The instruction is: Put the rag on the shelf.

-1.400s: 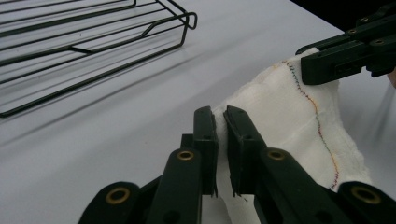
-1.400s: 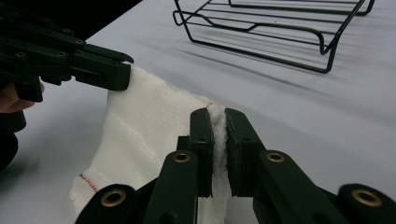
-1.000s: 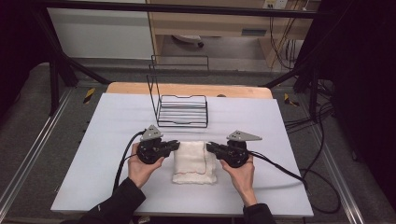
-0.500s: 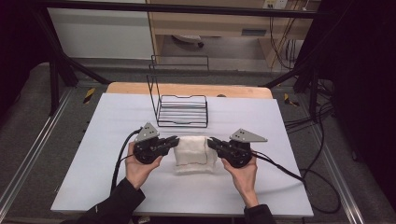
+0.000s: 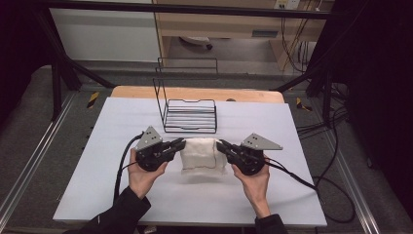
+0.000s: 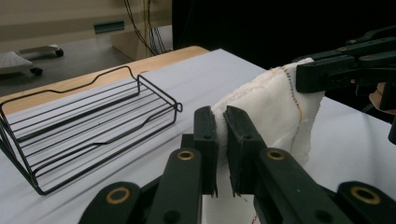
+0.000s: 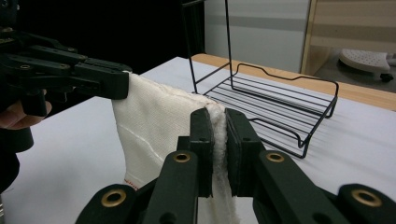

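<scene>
Both grippers clamped, jaws pointing inward.
The left gripper [image 5: 179,144] and right gripper [image 5: 221,146] sit level over the near table, each held from below by a hand, jaws pinched on cloth [image 5: 202,155].

I am counting one white cloth [image 5: 201,154], one black wire rack [image 5: 189,115] and one counter [image 5: 117,122], and I am holding two hand-held grippers: left [image 5: 181,144], right [image 5: 220,146].
</scene>
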### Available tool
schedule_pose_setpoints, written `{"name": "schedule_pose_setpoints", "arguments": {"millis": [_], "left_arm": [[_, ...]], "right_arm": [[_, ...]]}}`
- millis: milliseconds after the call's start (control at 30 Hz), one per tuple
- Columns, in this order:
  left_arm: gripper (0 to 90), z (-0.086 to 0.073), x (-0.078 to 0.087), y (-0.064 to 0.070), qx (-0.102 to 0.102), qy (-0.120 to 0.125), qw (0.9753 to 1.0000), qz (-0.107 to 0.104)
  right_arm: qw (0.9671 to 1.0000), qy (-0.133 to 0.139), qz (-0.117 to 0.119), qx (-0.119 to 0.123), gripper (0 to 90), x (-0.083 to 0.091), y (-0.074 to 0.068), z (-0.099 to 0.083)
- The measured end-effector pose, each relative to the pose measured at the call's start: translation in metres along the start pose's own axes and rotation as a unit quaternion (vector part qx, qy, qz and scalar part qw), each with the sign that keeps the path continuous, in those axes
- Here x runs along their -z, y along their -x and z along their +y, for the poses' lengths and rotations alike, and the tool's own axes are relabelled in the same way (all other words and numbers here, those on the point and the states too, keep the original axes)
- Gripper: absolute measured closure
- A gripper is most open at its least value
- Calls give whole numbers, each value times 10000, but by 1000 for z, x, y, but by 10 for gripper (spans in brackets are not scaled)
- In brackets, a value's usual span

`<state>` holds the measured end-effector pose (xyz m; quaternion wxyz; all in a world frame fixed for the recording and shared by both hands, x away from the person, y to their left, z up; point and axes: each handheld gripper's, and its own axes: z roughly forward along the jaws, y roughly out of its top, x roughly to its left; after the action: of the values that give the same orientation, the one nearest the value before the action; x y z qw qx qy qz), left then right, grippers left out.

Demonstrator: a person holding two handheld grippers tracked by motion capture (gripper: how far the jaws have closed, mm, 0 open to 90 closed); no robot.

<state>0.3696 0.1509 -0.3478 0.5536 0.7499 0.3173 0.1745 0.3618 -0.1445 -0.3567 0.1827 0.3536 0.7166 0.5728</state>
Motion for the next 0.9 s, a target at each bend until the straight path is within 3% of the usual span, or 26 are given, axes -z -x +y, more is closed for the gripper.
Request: {"name": "schedule_pose_setpoints", "arguments": {"millis": [367, 900], "left_arm": [[830, 17, 11, 2, -75, 363, 9993, 59], [832, 40, 19, -9, -112, 775, 9967, 213]], "right_arm": [[9989, 432, -78, 139, 825, 6, -9, 21], [9961, 852, -186, 165, 826, -2, -14, 44]]}}
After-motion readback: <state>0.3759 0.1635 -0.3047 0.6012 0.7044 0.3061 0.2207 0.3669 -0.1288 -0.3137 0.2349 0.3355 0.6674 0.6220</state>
